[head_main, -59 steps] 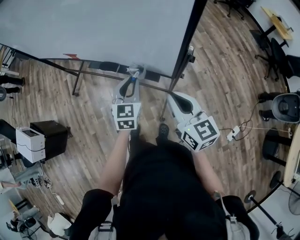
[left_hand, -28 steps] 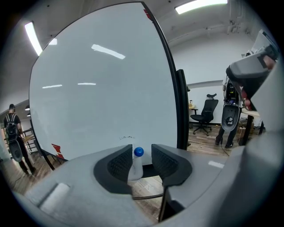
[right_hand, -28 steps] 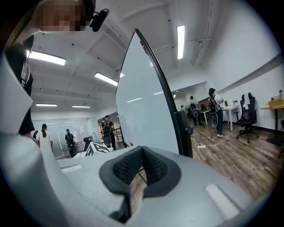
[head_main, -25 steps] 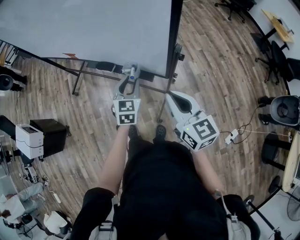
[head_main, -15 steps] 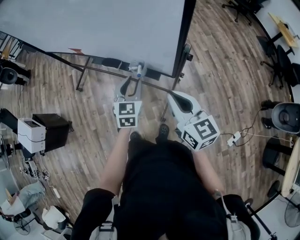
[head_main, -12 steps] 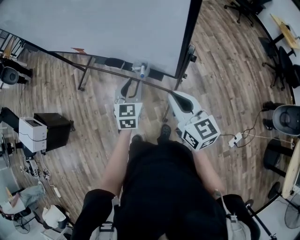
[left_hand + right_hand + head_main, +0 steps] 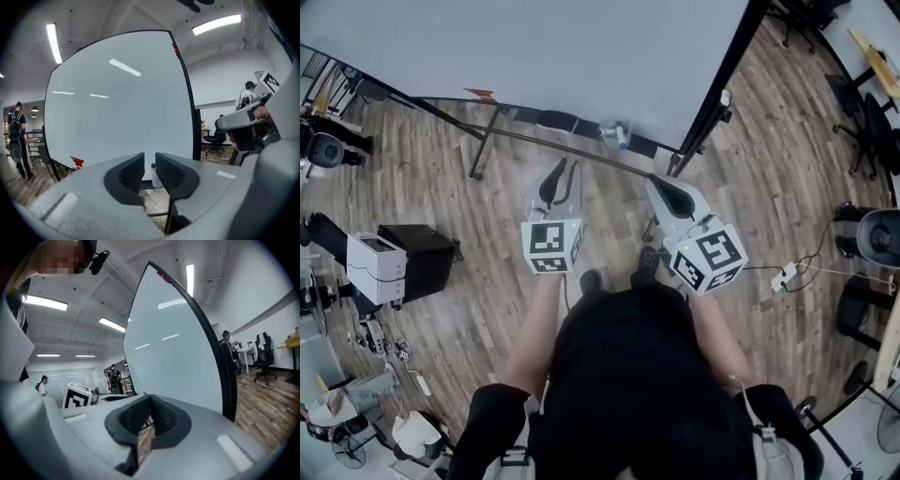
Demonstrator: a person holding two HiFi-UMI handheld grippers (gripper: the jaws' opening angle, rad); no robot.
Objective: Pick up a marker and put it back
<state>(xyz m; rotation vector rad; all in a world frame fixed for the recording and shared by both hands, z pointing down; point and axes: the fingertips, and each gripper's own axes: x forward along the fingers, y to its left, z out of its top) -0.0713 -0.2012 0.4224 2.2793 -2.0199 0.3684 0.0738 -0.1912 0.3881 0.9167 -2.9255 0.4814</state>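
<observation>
A white marker with a blue cap (image 7: pixel 621 138) rests at the lower edge of the big whiteboard (image 7: pixel 534 47). My left gripper (image 7: pixel 565 172) hangs over the wooden floor, below and to the left of the marker and apart from it. Its jaws are closing, and in the left gripper view (image 7: pixel 150 161) a narrow gap with nothing in it still shows between the pads. My right gripper (image 7: pixel 664 185) is held below and to the right of the marker. In the right gripper view (image 7: pixel 150 399) its pads meet at the tips, with nothing held.
The whiteboard's black frame (image 7: pixel 712 89) and stand legs (image 7: pixel 483 141) cross the floor ahead. A black box (image 7: pixel 427 262) with a white device (image 7: pixel 375 267) stands at the left. A power strip (image 7: pixel 785 277) and office chairs (image 7: pixel 853 103) are at the right. People (image 7: pixel 16 136) stand far behind.
My left gripper has drawn back from the marker, which stays at the board's edge, now up and to the right of it. The left jaws have narrowed. The right gripper has kept its pose.
</observation>
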